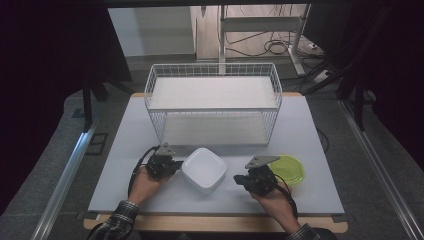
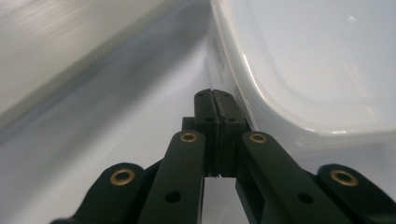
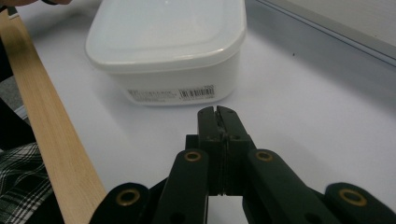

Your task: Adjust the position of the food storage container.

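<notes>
A white square plastic container (image 1: 203, 169) sits open side up on the white tabletop, between both hands. My left gripper (image 1: 172, 165) lies just left of it, jaws shut with nothing between them. In the left gripper view the shut tips (image 2: 214, 94) sit right beside the container's wall (image 2: 261, 112). My right gripper (image 1: 240, 180) rests to the container's right, also shut and empty. In the right gripper view its tips (image 3: 217, 112) point at the container (image 3: 168, 51) a short way off, on the side with a barcode label.
A white wire basket rack (image 1: 214, 102) with two shelves stands behind the container at mid table. A yellow-green round lid (image 1: 287, 169) lies by the right hand. The table's wooden front edge (image 3: 51, 140) runs close to the right gripper.
</notes>
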Demonstrator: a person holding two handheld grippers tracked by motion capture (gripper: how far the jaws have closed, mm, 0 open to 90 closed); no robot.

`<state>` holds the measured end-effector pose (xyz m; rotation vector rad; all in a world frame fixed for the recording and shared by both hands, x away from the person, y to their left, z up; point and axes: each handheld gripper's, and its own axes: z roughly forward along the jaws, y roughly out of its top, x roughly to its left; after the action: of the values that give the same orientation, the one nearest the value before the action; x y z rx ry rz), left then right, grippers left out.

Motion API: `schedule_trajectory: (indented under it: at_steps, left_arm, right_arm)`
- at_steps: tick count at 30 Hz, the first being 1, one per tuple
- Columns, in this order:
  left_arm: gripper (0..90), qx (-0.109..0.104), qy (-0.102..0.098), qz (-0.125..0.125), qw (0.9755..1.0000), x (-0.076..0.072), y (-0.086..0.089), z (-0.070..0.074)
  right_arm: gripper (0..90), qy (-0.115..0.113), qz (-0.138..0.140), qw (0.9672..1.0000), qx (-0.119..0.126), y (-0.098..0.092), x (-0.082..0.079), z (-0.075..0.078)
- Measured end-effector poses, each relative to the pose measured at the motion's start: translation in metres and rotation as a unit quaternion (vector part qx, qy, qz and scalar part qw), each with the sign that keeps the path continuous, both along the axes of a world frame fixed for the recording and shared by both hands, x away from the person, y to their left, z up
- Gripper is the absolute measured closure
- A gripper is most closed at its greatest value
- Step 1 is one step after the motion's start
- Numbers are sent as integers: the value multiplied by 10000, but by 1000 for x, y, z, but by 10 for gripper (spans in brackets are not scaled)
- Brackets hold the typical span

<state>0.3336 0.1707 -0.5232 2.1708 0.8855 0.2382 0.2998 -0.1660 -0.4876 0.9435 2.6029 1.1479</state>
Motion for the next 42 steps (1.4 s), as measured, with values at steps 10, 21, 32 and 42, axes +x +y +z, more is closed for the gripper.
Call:
schedule_trajectory:
  at_steps: [10, 21, 32, 42]
  left_arm:
    - [893, 133, -79, -568, 9983, -15, -26, 7]
    - [900, 128, 30, -559, 9984, -21, -32, 6]
    - [900, 97, 157, -546, 9983, -46, -28, 8]
    - [841, 78, 100, -455, 9989, -48, -26, 11]
  right_arm:
    - [891, 78, -304, 9995, -64, -6, 6, -4]
    - [888, 111, -377, 9991, -130, -1, 8, -8]
    - [893, 156, -241, 9995, -128, 2, 3, -9]
    - [877, 160, -213, 9996, -124, 2, 3, -9]
